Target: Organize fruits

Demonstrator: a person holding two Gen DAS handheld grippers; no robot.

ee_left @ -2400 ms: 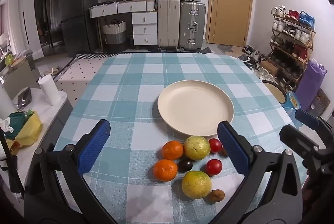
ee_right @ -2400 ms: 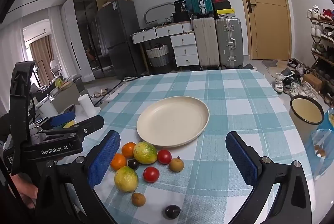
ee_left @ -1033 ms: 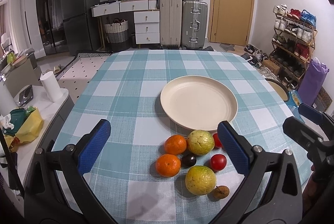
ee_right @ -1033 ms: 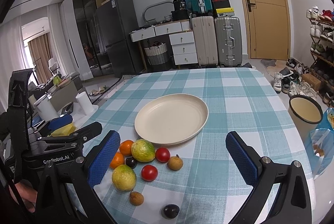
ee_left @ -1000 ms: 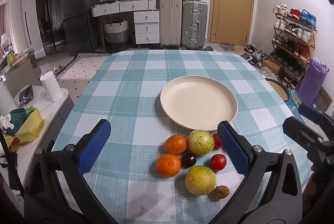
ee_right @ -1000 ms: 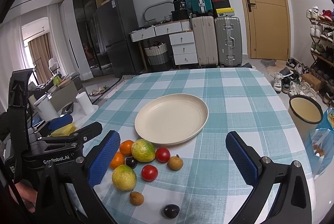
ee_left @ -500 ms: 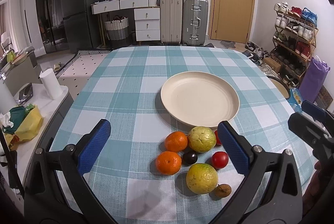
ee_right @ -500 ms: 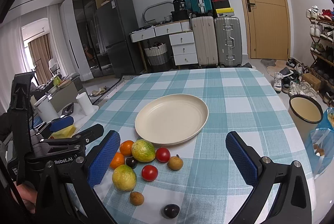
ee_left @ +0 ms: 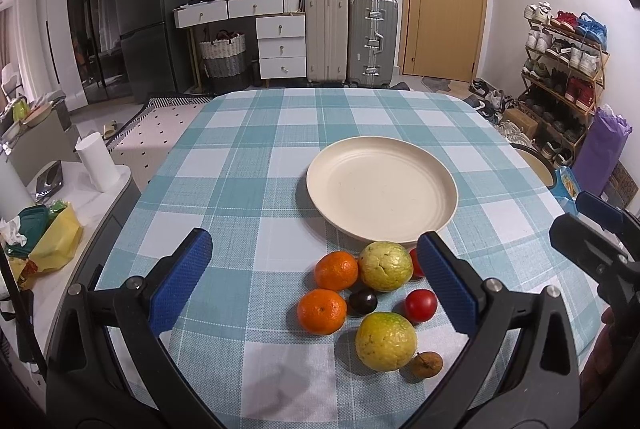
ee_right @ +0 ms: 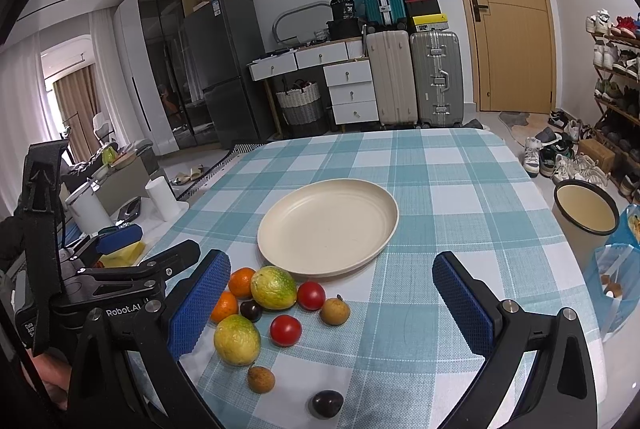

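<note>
An empty cream plate (ee_left: 382,185) (ee_right: 328,227) sits mid-table on the teal checked cloth. In front of it lies a cluster of fruit: two oranges (ee_left: 322,310) (ee_right: 241,282), two yellow-green fruits (ee_left: 385,335) (ee_right: 237,339), two red tomatoes (ee_left: 420,305) (ee_right: 285,330), a dark plum (ee_left: 363,302) (ee_right: 251,310) and small brown fruits (ee_left: 427,365) (ee_right: 335,311). Another dark plum (ee_right: 327,403) lies nearest the right gripper. My left gripper (ee_left: 316,283) is open above the fruit cluster. My right gripper (ee_right: 330,305) is open and empty, to the right of the cluster.
The table's left edge drops to a side counter with a white roll (ee_left: 97,167) and yellow bag (ee_left: 56,243). A bin (ee_right: 586,217) and shoe rack (ee_left: 560,77) stand to the right of the table. Suitcases and drawers stand at the far wall.
The left gripper has drawn slightly back and up, so plate and fruit sit a little farther in view. The right gripper has barely moved. Both stay open.
</note>
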